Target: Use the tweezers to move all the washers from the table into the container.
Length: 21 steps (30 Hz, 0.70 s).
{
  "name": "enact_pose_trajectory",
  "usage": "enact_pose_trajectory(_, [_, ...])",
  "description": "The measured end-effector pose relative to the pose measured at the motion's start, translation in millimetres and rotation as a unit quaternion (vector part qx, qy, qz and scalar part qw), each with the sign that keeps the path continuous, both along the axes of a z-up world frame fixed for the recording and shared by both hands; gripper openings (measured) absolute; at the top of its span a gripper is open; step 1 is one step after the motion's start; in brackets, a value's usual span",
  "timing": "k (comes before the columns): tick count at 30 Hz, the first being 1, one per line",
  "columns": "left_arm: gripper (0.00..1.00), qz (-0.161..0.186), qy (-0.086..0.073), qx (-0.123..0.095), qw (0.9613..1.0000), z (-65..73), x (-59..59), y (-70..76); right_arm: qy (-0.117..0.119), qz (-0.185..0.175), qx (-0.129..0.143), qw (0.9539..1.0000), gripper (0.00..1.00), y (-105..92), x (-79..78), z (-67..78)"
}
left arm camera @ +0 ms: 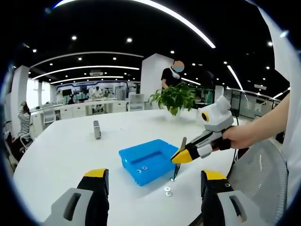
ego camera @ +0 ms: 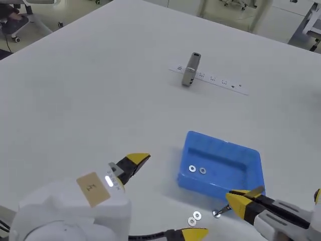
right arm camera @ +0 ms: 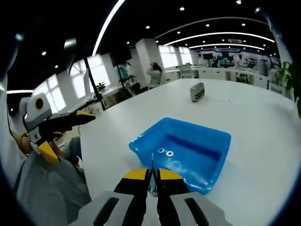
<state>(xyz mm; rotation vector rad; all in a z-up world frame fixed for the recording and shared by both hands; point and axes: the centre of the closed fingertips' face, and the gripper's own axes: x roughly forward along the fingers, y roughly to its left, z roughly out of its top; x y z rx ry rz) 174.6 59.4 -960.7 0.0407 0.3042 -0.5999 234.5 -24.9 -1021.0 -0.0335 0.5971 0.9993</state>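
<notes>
The blue container [ego camera: 223, 150] sits on the white table with two washers [ego camera: 197, 170] inside it. Two more washers [ego camera: 194, 218] lie on the table just in front of its near wall. My right gripper [ego camera: 239, 199] is shut on thin tweezers [ego camera: 220, 211], whose tip rests low by the container's front wall near the loose washers; whether the tip holds anything is unclear. My left gripper [ego camera: 165, 197] stands open and empty to the left. In the right gripper view the jaws [right arm camera: 152, 175] pinch the tweezers [right arm camera: 152, 165] before the container [right arm camera: 197, 162].
A white power strip [ego camera: 220, 81] lies further back on the table with a grey block [ego camera: 190, 69] standing on it. In the left gripper view a person stands behind a potted plant [left arm camera: 175, 98] beyond the table.
</notes>
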Motion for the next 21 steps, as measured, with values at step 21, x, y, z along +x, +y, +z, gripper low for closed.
enact_pose_trajectory(21, [0.81,0.005,-0.001,0.0,1.0,0.4,0.6,2.1,-0.076,0.096,-0.057,0.9909,0.02,14.0,-16.3,-0.9])
